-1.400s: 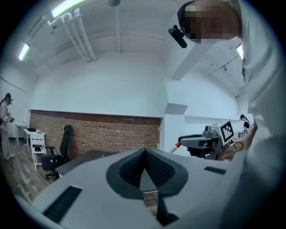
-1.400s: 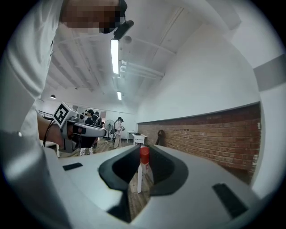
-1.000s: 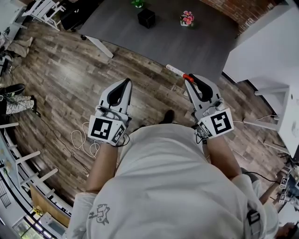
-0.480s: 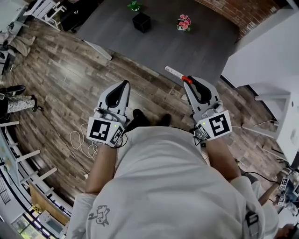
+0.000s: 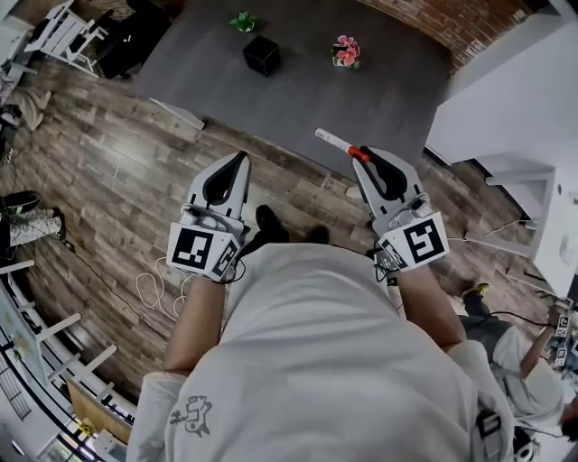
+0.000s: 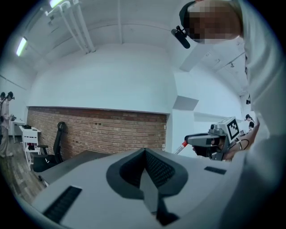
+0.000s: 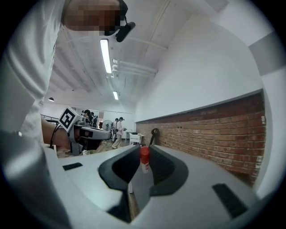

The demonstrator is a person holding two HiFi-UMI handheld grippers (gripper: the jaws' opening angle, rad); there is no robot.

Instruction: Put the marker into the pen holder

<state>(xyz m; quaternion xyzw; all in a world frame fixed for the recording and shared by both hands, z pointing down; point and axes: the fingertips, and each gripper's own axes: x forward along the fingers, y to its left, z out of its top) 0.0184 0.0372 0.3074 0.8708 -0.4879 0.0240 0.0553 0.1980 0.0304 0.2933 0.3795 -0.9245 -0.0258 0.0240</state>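
**Marker in the right grip, well apart from the pen holder**
The right hand-held gripper point(image 5: 367, 155) is clamped, jaws partway closed, on the red-capped marker point(image 5: 336, 143), which juts out to the far left. The left hand-held gripper point(image 5: 241, 159) is closed and empty. The black pen holder point(image 5: 261, 54) stands on the far grey worktop point(image 5: 388, 81).

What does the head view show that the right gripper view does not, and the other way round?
Only the head view: a black box, pink flowers and a green plant on a gray surface, plus the wooden floor.
Only the right gripper view: the ceiling lamps.
Both: the red-capped marker clamped in the right gripper, the left gripper and the brick wall.
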